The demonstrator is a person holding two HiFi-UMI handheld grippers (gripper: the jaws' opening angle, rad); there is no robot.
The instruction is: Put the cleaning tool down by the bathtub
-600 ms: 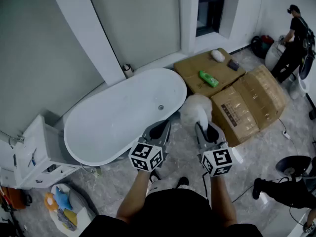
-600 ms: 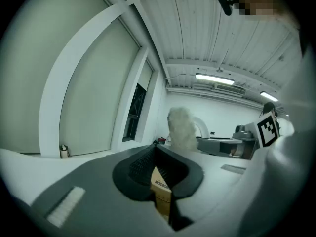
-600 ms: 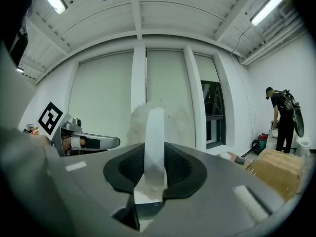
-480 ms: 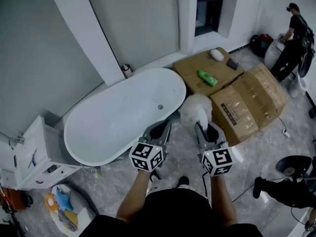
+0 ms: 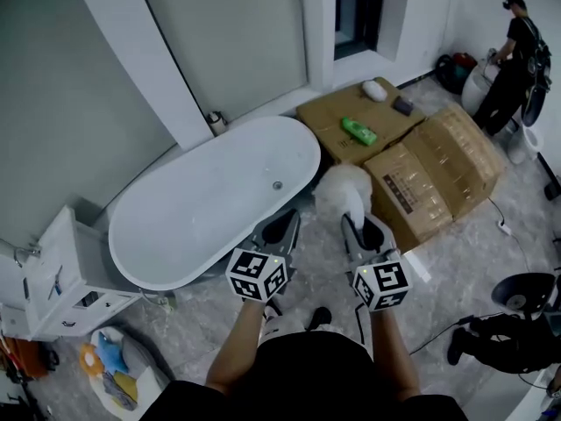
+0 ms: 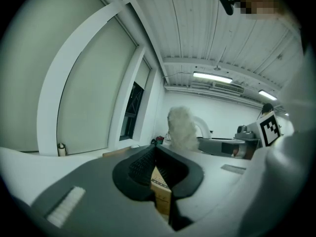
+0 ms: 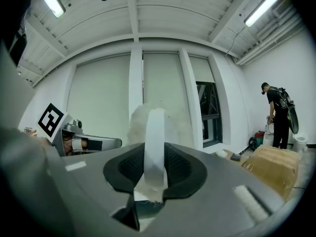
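Not done yet. My right gripper (image 5: 365, 228) is clamped on the cleaning tool (image 5: 343, 187) handle, fluffy head in the air between the bathtub (image 5: 302, 143) end and the cardboard boxes (image 5: 438, 169). Left gripper (image 5: 279, 231) closed, empty. Left to do: lower to the floor (image 5: 456, 261) by the tub, release.

Camera nudges: bathtub (image 5: 210, 209), cardboard boxes (image 5: 438, 178) and far person (image 5: 515, 55) slide slightly left and up in head view. Left gripper (image 5: 282, 226), right gripper (image 5: 364, 226) and fluffy cleaning tool (image 5: 344, 187) shift likewise, less.
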